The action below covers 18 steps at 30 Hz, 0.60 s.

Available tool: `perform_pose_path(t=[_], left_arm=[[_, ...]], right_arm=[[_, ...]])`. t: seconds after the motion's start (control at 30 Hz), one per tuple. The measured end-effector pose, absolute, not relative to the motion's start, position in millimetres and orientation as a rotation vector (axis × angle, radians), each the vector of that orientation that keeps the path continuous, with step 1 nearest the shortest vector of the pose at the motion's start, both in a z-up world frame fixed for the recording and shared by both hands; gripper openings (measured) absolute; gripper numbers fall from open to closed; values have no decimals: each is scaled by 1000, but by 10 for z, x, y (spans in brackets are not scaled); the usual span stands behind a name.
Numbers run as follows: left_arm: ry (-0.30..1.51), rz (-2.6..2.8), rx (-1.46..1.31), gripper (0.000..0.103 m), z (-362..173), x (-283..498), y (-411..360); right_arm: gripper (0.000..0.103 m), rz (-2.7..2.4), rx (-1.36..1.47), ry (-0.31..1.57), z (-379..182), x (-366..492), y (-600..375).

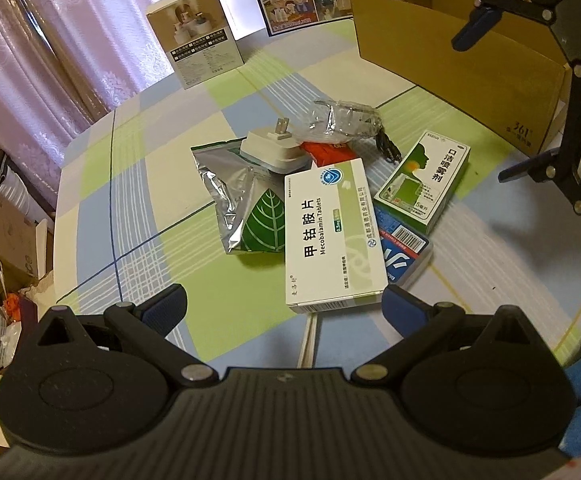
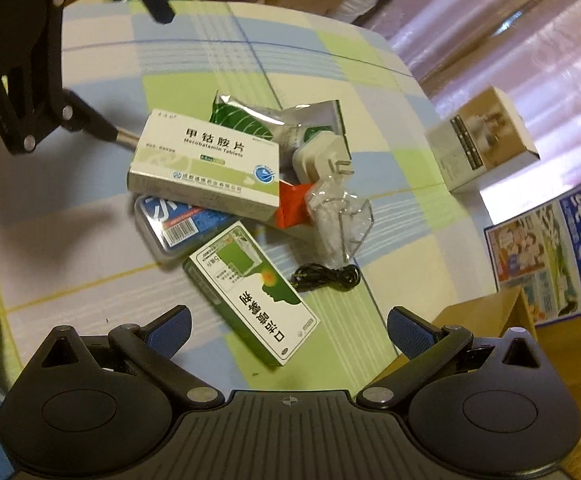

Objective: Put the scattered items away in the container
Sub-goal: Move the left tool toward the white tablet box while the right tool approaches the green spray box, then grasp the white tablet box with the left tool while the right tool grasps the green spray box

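Mecobalamin box (image 1: 332, 232) tops the pile mid-table, resting on blue case (image 1: 404, 252) w/ cardboard container (image 1: 450, 60) well beyond. Left gripper (image 1: 284, 304) wide open, empty, just short of box end. Right gripper (image 2: 288, 328) also wide, over green spray box (image 2: 250, 296). Best: straddle narrow sides, lift straight so pile doesn't drag.

Dim, warm indoor light is admitted through the curtains (image 1: 50, 40). Glare is seen on the foil pouch (image 1: 230, 196). Soft shadows are cast on the tabletop (image 1: 138, 184). Edges are bent by fisheye distortion; corners are vignetted.
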<state>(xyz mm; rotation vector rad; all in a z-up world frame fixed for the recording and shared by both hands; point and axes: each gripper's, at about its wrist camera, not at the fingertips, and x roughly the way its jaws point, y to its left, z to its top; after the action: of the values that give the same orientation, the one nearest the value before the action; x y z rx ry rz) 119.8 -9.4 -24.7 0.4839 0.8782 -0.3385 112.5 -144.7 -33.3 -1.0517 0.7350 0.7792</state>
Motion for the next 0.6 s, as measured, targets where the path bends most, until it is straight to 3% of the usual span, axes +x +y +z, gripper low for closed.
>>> perform_pose_path(t=[0.6], left_arm=[[905, -484, 474, 102, -345, 1448, -165]], right_arm=[[101, 969, -1190, 728, -480, 1247, -1377]])
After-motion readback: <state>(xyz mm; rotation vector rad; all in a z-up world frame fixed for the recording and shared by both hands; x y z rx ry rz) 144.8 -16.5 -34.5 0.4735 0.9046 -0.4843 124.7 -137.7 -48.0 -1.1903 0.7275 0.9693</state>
